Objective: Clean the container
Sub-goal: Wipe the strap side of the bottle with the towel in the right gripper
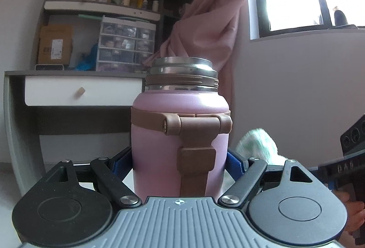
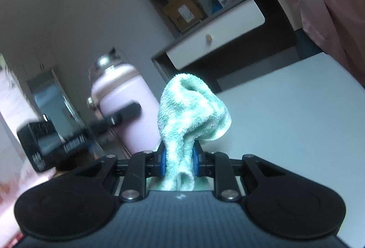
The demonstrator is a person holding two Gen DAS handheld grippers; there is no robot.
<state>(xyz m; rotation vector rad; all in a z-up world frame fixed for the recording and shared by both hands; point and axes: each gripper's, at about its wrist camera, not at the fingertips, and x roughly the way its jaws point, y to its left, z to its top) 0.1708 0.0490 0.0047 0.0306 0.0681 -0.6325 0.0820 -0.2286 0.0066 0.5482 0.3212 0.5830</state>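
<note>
A pink insulated flask (image 1: 159, 140) with a brown strap and an open steel threaded mouth stands upright between the blue pads of my left gripper (image 1: 179, 162), which is shut on its lower body. The flask also shows in the right wrist view (image 2: 127, 111), left of centre, with the left gripper's finger across it. My right gripper (image 2: 178, 157) is shut on a mint-green and white towel (image 2: 191, 111), bunched up above the pads, just right of the flask. The towel's edge shows in the left wrist view (image 1: 257, 143).
A white table top (image 2: 296, 122) lies under the right gripper. Behind stand a desk with a white drawer (image 1: 79, 90), shelves with a cardboard box (image 1: 54, 44) and plastic drawers, a pink curtain (image 1: 216, 19) and a bright window.
</note>
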